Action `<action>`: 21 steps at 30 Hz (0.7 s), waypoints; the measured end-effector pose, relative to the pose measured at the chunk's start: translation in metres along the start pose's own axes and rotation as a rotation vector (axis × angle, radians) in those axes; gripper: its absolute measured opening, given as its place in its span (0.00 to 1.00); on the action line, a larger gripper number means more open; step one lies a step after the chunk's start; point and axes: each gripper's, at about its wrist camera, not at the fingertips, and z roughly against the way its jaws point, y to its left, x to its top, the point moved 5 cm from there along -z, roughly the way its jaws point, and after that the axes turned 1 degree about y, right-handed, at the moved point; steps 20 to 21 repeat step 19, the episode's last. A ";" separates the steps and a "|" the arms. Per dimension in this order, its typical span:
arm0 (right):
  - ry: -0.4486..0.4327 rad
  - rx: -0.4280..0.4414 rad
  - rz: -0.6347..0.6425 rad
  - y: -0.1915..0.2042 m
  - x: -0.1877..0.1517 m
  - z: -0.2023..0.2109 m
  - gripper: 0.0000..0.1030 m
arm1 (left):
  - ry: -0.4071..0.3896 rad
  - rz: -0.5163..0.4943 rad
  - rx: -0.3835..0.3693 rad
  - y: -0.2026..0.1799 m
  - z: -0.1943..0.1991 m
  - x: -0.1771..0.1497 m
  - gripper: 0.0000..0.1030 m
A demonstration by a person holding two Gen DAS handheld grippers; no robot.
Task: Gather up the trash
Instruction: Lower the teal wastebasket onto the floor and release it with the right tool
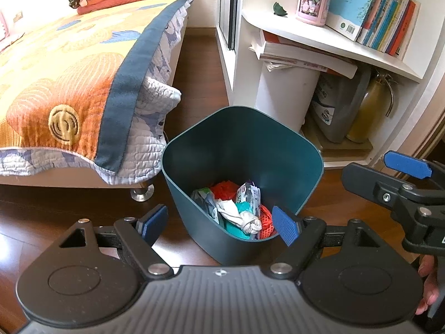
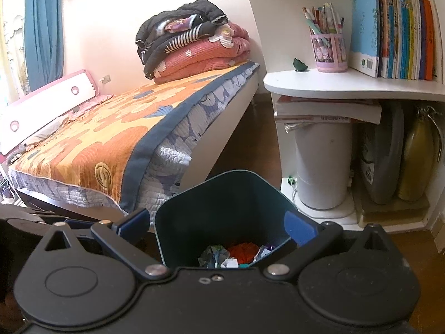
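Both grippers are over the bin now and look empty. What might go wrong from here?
1. The bin stands free on the floor, close to the bed; a finger catching its rim might tip or slide it.
2. The right gripper hangs beside the left gripper; reaching in together, they might collide.
3. The trash is loose and mixed; grabbing the knotted white piece may drag the red netting out too.
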 end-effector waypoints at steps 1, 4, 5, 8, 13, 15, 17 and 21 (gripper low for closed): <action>0.005 0.002 -0.006 -0.001 0.000 0.000 1.00 | 0.000 0.003 0.001 0.000 0.000 -0.001 0.80; 0.016 0.001 -0.015 -0.003 -0.002 -0.001 1.00 | 0.002 0.009 -0.001 0.001 0.000 -0.002 0.80; 0.017 -0.001 -0.017 -0.003 -0.002 -0.001 1.00 | 0.003 0.012 -0.001 0.001 -0.001 -0.002 0.80; 0.024 -0.010 -0.033 -0.005 -0.003 -0.002 1.00 | 0.007 0.012 -0.001 0.000 -0.001 -0.002 0.80; 0.024 -0.032 -0.040 -0.006 -0.003 0.003 1.00 | 0.018 -0.001 0.002 -0.001 0.000 -0.001 0.80; 0.025 -0.047 -0.037 -0.006 -0.004 0.004 1.00 | 0.013 -0.004 0.004 0.000 0.001 -0.001 0.80; 0.038 -0.061 -0.042 -0.006 -0.005 0.005 1.00 | 0.021 -0.001 0.005 0.002 0.001 0.000 0.80; 0.057 -0.067 -0.052 -0.005 -0.001 0.007 1.00 | 0.038 0.006 -0.004 0.004 0.000 0.002 0.80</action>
